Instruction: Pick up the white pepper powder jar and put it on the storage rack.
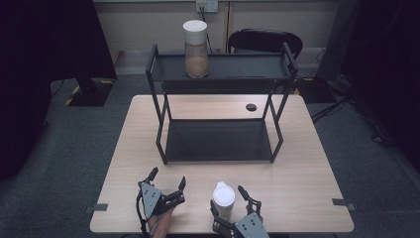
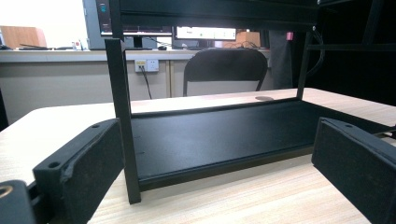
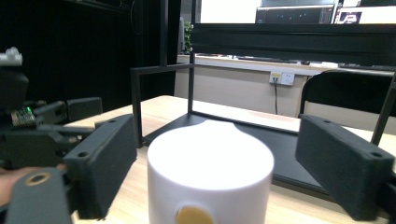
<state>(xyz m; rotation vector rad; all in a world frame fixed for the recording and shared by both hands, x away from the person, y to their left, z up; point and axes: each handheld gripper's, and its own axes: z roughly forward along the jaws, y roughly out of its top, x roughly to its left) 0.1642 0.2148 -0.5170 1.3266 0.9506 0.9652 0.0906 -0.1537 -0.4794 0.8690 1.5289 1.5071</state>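
High view: my right gripper (image 1: pixel 231 198) has its jaws wide apart on either side of a white-lidded jar (image 1: pixel 223 199) standing on the desk (image 1: pixel 307 168) in front of the black two-tier rack (image 1: pixel 220 99), not yet clamped. My left gripper (image 1: pixel 168 181) is spread open and empty. A matching jar (image 1: pixel 195 48) already stands on the rack's top shelf; I judge this one remains to be shelved.

We're in an office or lab room: grey carpet (image 1: pixel 59 148), a pale wood surface (image 1: pixel 307 163), a black chair (image 2: pixel 225 70) against the wall, wall sockets (image 2: pixel 146 65), and monitors (image 2: pixel 205 33) on a long counter (image 2: pixel 51 56) behind, with dark curtains (image 1: pixel 44 44) at the sides.
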